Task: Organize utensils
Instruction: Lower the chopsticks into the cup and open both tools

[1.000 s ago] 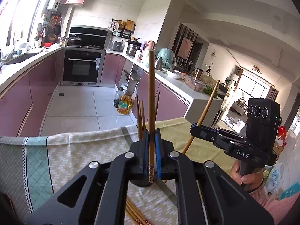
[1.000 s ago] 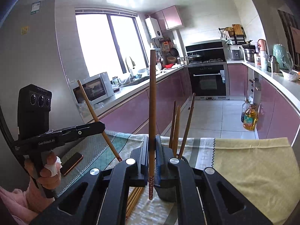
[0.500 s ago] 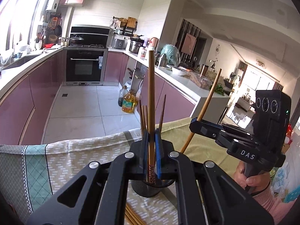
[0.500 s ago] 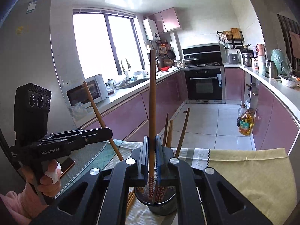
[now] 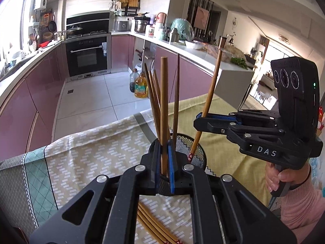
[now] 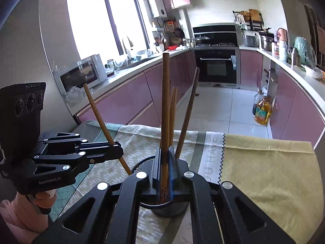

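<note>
Both pairs of fingers are clamped on 1 chopstick each – left gripper (image 5: pixel 162 160), right gripper (image 6: pixel 165 163) – tips at the mesh holder (image 5: pixel 195 152) on the tablecloth (image 5: pixel 91 152); if I let go off-line, they could clash – or tip it.

Brown chopsticks (image 5: pixel 163 101), black mesh holder (image 5: pixel 195 152), yellow-green brick-patterned tablecloth (image 5: pixel 97 154), mauve cabinets (image 6: pixel 126 95)

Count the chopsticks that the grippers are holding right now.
2. One chopstick is clamped in the left gripper, the other chopstick in the right gripper, both tips at the mesh holder. None looks hidden.
</note>
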### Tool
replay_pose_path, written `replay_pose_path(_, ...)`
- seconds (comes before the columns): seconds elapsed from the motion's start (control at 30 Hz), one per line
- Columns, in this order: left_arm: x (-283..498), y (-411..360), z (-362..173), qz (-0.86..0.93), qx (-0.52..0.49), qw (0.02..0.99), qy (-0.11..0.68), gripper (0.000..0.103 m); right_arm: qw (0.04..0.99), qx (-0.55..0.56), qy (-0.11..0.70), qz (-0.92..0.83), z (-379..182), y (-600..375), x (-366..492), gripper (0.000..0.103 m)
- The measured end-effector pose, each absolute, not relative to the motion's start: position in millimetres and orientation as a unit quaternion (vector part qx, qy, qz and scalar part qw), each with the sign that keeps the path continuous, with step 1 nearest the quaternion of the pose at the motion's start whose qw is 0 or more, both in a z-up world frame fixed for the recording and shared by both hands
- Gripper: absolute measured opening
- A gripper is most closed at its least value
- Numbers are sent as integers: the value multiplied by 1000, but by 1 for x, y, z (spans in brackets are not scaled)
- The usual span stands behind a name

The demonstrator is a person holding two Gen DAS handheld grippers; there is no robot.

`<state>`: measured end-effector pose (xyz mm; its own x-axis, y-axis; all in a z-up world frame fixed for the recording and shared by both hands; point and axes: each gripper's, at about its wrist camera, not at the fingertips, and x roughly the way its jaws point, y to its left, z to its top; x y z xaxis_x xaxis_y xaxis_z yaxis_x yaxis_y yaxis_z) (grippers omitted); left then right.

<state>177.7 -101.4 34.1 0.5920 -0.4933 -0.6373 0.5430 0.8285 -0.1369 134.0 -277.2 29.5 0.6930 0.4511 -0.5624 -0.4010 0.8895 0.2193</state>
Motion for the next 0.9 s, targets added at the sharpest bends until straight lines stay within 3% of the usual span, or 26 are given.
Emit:
replay_pose_path(0.77, 204, -102, 8, -269, 23, 890, 368, 8, 915, 64, 336, 213, 18, -281, 161, 8)
replay_pose_path(0.9, 199, -99, 8, -262, 21, 895, 361, 14, 916, 66, 334, 214, 18, -282, 159, 8)
